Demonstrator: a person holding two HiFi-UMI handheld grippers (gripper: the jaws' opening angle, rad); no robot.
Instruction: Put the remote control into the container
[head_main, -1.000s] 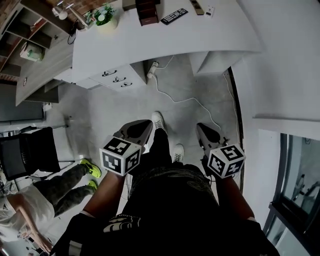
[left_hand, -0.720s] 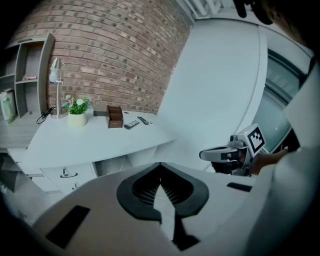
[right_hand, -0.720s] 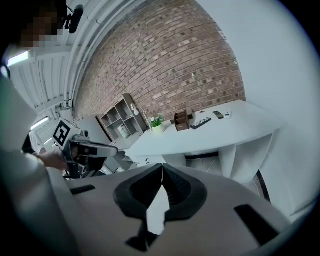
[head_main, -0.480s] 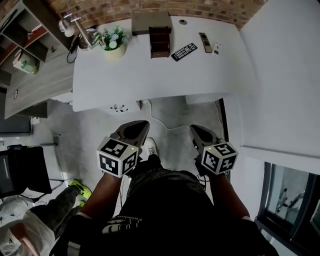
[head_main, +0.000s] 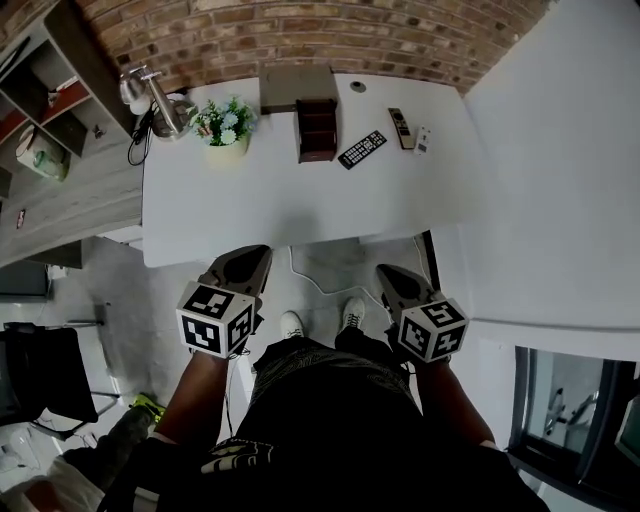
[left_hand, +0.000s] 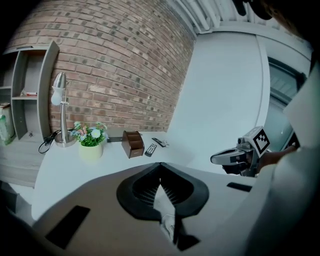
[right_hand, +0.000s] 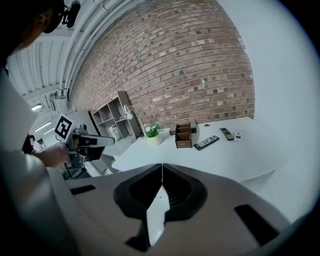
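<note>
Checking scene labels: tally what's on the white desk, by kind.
Remotes: 2, black remote and slim remote
Brown container: 1
Potted plant: 1
Desk lamp: 1
Grey box: 1
Small white item, kind unclear: 1
Total: 7

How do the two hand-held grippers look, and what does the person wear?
The left gripper and right gripper have grey shells with black ribbed pads. Each carries a white cube with black square markers. The person wears a black top and white shoes.
</note>
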